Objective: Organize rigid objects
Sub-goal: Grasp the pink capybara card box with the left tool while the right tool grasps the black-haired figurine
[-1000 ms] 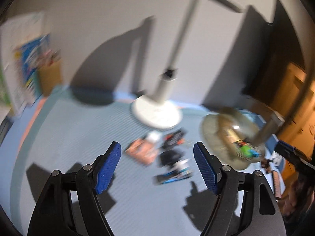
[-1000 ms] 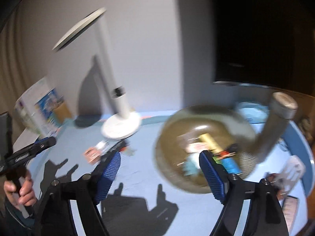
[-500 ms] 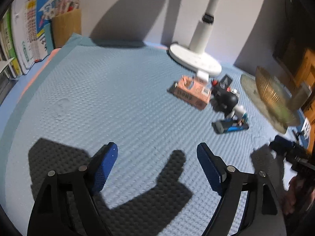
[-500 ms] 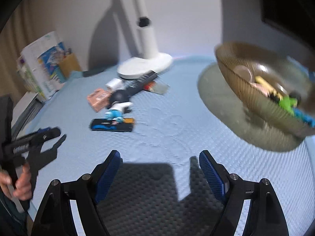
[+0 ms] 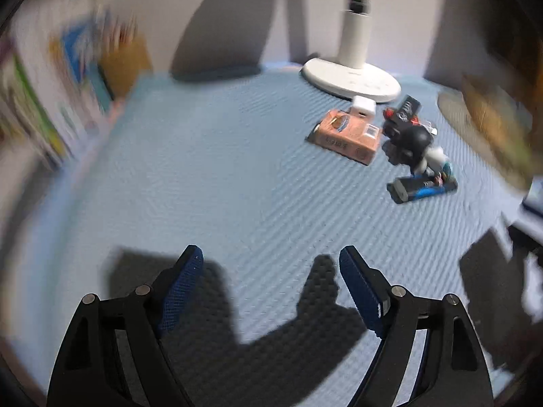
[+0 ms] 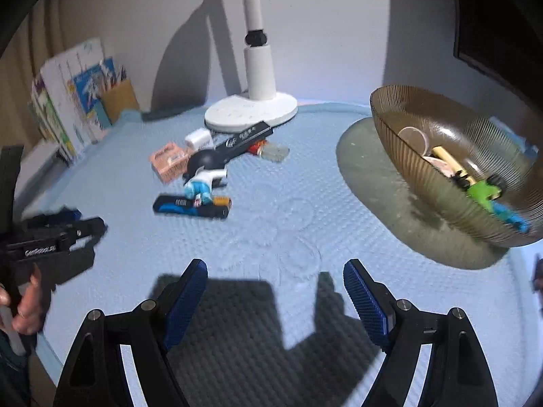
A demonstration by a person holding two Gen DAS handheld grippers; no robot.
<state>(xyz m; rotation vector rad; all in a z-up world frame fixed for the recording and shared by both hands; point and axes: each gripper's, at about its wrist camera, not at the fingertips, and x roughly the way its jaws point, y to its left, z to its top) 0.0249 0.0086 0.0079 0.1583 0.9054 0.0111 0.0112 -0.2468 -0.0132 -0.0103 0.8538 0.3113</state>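
Blue desk mat [image 6: 305,176] bare under both my spread, empty jaws; the clutter [image 6: 200,169] lies ahead-left of my right gripper [image 6: 275,291], ahead-right of my left gripper [image 5: 271,285].

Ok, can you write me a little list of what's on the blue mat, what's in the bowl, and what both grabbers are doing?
mat: blue mat
loose pile: orange box, black-and-blue packet, white-and-blue figure
bowl: brown glass bowl on the right, small items inside
lamp: white lamp base
left gripper: open, empty
right gripper: open, empty
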